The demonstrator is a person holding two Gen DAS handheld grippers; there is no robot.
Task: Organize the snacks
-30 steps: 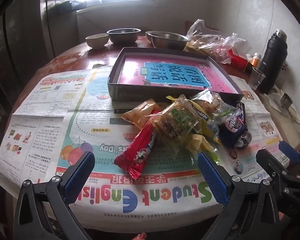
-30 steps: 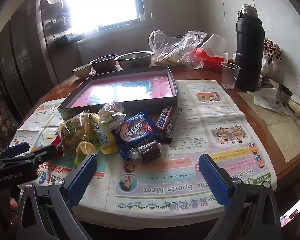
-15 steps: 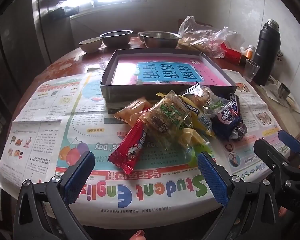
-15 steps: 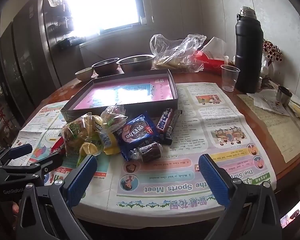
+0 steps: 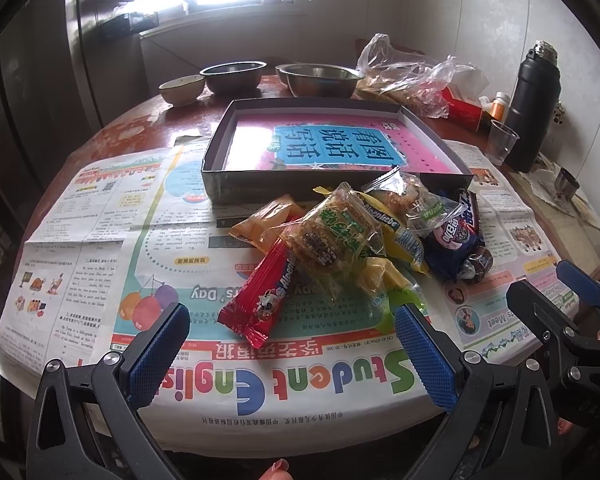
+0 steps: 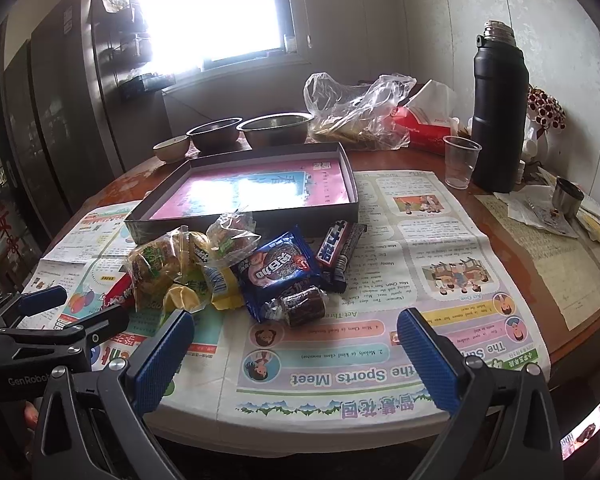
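Nothing is sorted yet: both the left gripper (image 5: 292,344) and right gripper (image 6: 296,344) hover spread apart and empty, so next comes a reach toward twelve o'clock for the red candy bar (image 5: 260,294), then the shallow box (image 5: 236,184).

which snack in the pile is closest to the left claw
The long red bar: it sticks out of the pile's front toward the left claw; the other wrappers lie farther back.

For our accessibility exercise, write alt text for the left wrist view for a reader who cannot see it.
A pile of wrapped snacks lies on a newspaper-covered table, just in front of an empty shallow box. The open left gripper hovers near the table edge, holding nothing; bowls and a black flask stand behind.
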